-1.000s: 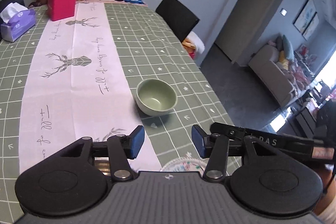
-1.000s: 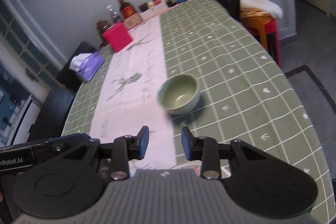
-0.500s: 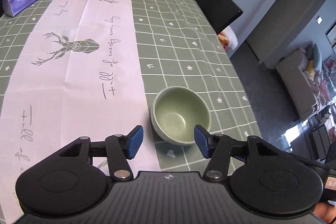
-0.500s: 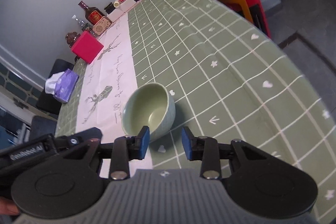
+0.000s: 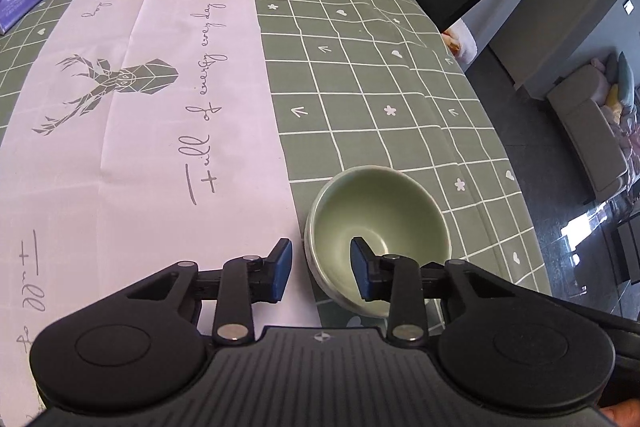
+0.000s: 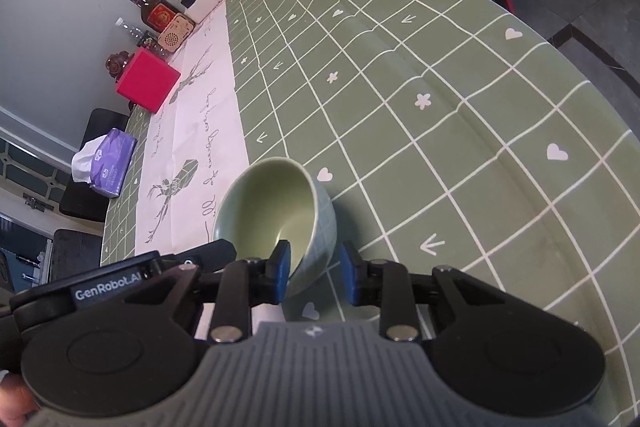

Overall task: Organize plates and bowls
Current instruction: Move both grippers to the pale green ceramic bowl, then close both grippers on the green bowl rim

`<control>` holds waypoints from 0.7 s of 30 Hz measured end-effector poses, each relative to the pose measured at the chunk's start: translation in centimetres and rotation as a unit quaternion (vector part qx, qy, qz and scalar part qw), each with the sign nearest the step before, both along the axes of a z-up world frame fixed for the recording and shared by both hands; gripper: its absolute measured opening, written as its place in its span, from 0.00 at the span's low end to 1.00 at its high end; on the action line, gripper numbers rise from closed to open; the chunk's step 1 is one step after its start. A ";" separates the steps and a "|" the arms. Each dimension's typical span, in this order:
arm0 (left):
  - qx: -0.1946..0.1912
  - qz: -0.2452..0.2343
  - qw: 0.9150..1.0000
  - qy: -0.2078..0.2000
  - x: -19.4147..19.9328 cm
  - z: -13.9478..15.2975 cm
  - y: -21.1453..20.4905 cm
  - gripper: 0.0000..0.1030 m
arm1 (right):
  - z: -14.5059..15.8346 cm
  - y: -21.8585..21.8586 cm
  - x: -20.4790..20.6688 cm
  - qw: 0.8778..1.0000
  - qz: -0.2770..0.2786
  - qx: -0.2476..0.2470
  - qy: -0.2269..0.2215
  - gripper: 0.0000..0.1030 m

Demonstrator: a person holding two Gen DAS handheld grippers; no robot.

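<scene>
Two grippers of mine now straddle the rim of the green bowl point(image 5: 378, 223), which a second ago lay well ahead of both. It sits on the green checked tablecloth point(image 5: 360, 75), just beside the edge of the pale runner point(image 5: 132, 131). My left gripper point(image 5: 320, 271) has one finger point(image 5: 362, 269) inside the bowl and the other outside its near-left wall; the jaws are closing, narrower than half a second ago, but the pads do not yet press the rim. My right gripper point(image 6: 314, 275) has its left pad point(image 6: 280, 263) inside the bowl point(image 6: 276, 207) and the other outside, the wall between them; these jaws are closing too, with a gap still showing on the outer side. Both views have dropped closer to the table: the red box point(image 6: 146, 85) and tissue pack point(image 6: 108, 163) sit farther up the frame than before.
</scene>
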State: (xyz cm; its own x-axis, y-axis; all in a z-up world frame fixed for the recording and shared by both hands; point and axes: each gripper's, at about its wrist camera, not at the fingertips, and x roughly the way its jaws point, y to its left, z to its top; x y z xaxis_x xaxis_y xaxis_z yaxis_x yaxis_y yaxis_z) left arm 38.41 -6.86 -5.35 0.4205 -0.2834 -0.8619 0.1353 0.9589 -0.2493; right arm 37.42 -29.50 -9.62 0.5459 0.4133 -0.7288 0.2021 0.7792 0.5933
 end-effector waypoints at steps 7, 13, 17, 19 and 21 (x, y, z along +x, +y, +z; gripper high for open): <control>0.007 0.001 1.000 0.010 0.8 -1.0 -0.3 0.31 | -0.3 0.3 0.5 1.000 0.006 -0.003 0.003 0.21; 0.010 0.000 1.000 0.015 1.1 -1.4 -0.6 0.26 | -0.3 0.5 0.6 1.000 0.009 -0.005 0.002 0.19; 0.025 -0.006 1.000 0.012 1.1 -1.4 -1.2 0.17 | -0.5 0.5 0.7 1.000 0.009 -0.005 0.003 0.19; 0.039 -0.008 0.999 0.011 1.0 -1.4 -1.5 0.14 | -0.5 0.5 0.7 1.000 0.010 -0.006 0.003 0.19; 0.052 -0.011 0.999 0.009 0.9 -1.3 -1.8 0.12 | -0.5 0.6 0.7 1.000 0.012 -0.010 0.002 0.19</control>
